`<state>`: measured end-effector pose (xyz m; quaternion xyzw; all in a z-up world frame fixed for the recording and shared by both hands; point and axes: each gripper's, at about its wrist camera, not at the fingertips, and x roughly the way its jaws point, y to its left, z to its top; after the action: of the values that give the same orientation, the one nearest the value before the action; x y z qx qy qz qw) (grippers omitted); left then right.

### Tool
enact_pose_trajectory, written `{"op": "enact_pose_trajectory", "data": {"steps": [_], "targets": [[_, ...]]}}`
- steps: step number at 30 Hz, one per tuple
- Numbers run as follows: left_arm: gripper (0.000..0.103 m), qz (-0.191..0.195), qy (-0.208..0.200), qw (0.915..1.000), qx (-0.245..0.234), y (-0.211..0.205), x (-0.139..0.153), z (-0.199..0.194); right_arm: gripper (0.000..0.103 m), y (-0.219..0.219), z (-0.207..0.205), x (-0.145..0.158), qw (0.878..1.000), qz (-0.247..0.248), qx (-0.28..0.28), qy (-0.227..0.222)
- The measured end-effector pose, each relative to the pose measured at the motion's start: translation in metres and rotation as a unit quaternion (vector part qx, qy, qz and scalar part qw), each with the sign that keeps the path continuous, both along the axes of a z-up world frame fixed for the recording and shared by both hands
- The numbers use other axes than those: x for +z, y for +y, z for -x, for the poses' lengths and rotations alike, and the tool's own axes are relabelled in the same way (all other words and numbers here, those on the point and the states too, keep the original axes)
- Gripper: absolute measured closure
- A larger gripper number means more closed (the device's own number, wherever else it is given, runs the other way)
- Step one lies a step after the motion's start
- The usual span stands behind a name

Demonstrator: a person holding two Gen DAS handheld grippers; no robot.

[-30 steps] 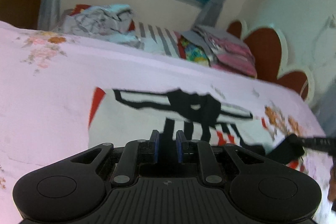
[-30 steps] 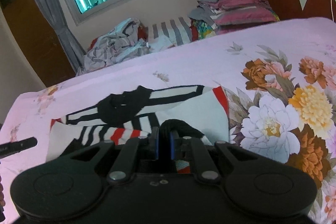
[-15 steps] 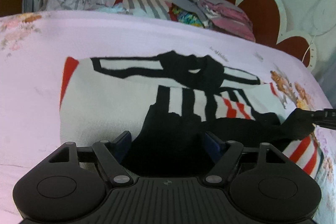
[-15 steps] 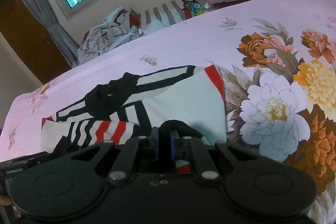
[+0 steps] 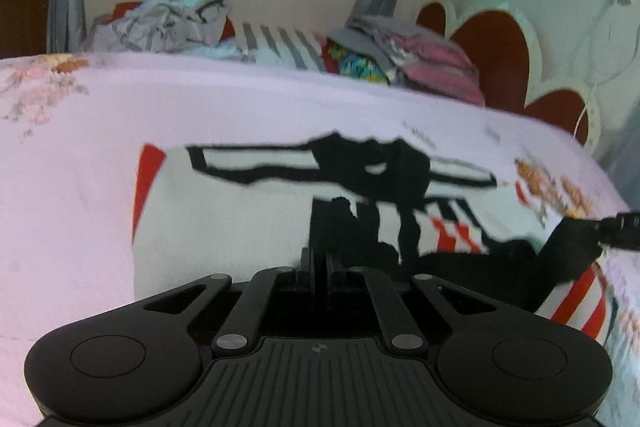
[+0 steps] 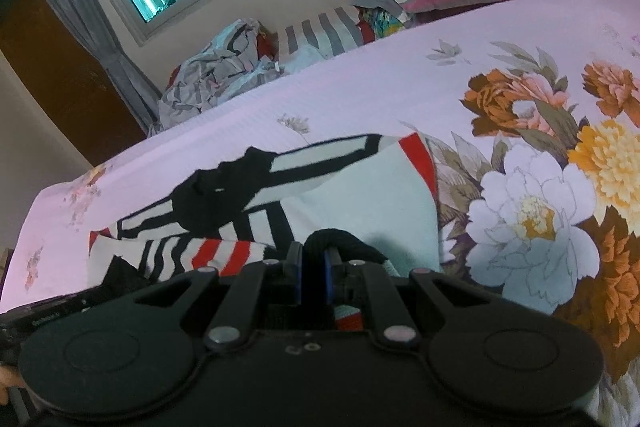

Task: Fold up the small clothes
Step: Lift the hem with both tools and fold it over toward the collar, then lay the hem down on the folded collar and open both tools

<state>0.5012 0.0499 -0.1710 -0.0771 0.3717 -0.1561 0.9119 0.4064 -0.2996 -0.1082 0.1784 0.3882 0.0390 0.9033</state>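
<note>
A small pale sweater (image 5: 224, 219) with black and red stripes lies flat on the pink floral bedsheet (image 5: 80, 155). My left gripper (image 5: 319, 263) is shut on the sweater's black hem (image 5: 460, 271) at its near edge. The hem stretches right to the other gripper's tip (image 5: 620, 227). In the right wrist view the same sweater (image 6: 360, 203) lies ahead. My right gripper (image 6: 311, 267) is shut on a loop of the black ribbed band (image 6: 332, 239), which arches above its fingertips. The left gripper's tip (image 6: 40, 311) shows at the lower left.
A crumpled heap of clothes (image 5: 168, 23) and a folded stack (image 5: 420, 67) sit along the bed's far edge under the window. A red and white headboard (image 5: 496, 59) stands at the right. Large printed flowers (image 6: 532, 219) cover the sheet right of the sweater.
The left gripper opened wide over the black hem half a second ago and has now closed on it. The right gripper stayed shut on the black band.
</note>
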Motion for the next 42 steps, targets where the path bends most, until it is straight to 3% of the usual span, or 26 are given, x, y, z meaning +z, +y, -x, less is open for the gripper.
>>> {"op": "enact_pose_trajectory", "data": {"steps": [12,19,20,22,25,26,29,30,31,32,34,35,36,40,42], "targets": [[0.099,0.019,-0.046,0.9937,0.1,0.023,0.011,-0.04,0.093,-0.017,-0.049,0.008,0.999,-0.035,-0.032,-0.013],[0.101,0.003,-0.042,0.9903,0.133,0.019,-0.008,-0.064,0.093,-0.016,-0.09,-0.01,0.999,-0.033,-0.04,0.005],[0.101,0.002,-0.04,0.9892,0.141,0.02,-0.011,-0.067,0.101,-0.017,-0.094,-0.012,0.999,-0.032,-0.042,0.008],[0.103,-0.002,-0.04,0.9867,0.158,0.022,-0.016,-0.071,0.102,-0.021,-0.103,-0.017,0.998,-0.03,-0.05,0.013],[0.103,-0.001,-0.016,0.9873,0.158,0.023,-0.025,-0.076,0.1,-0.02,-0.115,-0.028,0.999,-0.017,-0.021,0.036],[0.103,0.006,-0.013,0.9875,0.157,0.023,-0.027,-0.075,0.095,-0.019,-0.113,-0.029,0.999,-0.003,-0.014,0.032],[0.103,0.029,-0.013,0.989,0.145,0.025,-0.025,-0.069,0.053,-0.027,-0.104,-0.026,1.0,-0.004,-0.017,0.011],[0.103,0.041,-0.005,0.9904,0.132,0.026,-0.024,-0.069,0.046,-0.031,-0.102,-0.026,1.0,-0.01,-0.018,0.008],[0.103,0.042,-0.001,0.9917,0.122,0.025,-0.023,-0.068,0.046,-0.034,-0.102,-0.027,1.0,-0.012,-0.015,0.009],[0.101,0.037,-0.001,0.993,0.112,0.023,-0.022,-0.067,0.047,-0.034,-0.103,-0.028,1.0,-0.014,-0.006,0.013],[0.081,0.027,0.007,0.9952,0.094,0.017,-0.023,-0.068,0.048,-0.03,-0.107,-0.034,1.0,-0.011,0.011,0.026],[0.06,0.026,0.01,0.9956,0.09,0.015,-0.024,-0.068,0.049,-0.027,-0.108,-0.037,0.999,-0.005,0.019,0.032],[0.048,0.021,0.013,0.9957,0.09,0.013,-0.026,-0.068,0.049,-0.022,-0.11,-0.04,0.999,0.004,0.027,0.037],[0.047,0.001,0.025,0.9966,0.078,0.007,-0.034,-0.071,0.053,-0.005,-0.111,-0.048,0.996,0.051,0.056,0.04],[0.047,-0.008,0.027,0.997,0.072,0.004,-0.036,-0.073,0.067,0.002,-0.11,-0.048,0.994,0.073,0.074,0.041]]}}
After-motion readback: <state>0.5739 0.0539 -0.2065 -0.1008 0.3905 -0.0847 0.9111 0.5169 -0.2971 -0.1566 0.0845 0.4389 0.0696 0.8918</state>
